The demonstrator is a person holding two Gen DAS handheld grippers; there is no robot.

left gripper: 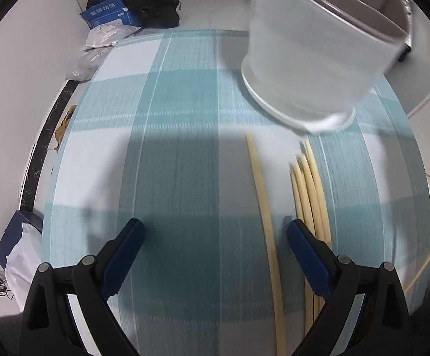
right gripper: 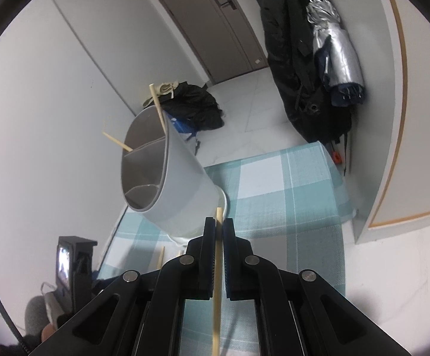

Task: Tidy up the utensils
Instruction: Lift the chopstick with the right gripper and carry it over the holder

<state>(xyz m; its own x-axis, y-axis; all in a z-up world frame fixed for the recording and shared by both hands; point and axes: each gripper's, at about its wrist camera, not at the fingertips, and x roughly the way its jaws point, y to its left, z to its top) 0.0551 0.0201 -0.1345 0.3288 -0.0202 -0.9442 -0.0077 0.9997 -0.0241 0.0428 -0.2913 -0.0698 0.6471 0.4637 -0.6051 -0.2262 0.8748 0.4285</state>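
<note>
Chopsticks lie loose on the tabletop [left gripper: 185, 148], which carries a teal-and-white checked cloth. Landmark: the utensil holder [left gripper: 313, 56], a pale grey cylinder with inner dividers, standing on the cloth.

Left wrist view:
- One single chopstick [left gripper: 264, 207] lies on the cloth just below the holder's base, running lengthwise toward the camera.
- A bundle of chopsticks [left gripper: 310, 195] lies just beside the single one, on the side nearer the holder's right edge; its lower part passes under one blue-padded finger.
- Left tongs [left gripper: 215, 231] stand wide apart, nothing between the pads, hovering over the cloth on the near side of the holder. The single chopstick runs between the two fingers; contact cannot be told.

Right wrist view:
- Right tongs [right gripper: 219, 225] are together, clamped on one chopstick [right gripper: 218, 281], whose tip pokes out past the fingertips, close to the holder's base [right gripper: 167, 190].
- Two chopsticks [right gripper: 157, 103] already stand in the holder's far compartment, leaning out over the rim.
- Beyond the holder: a black bag [right gripper: 194, 106] on the floor and a brown door [right gripper: 212, 23].
</note>
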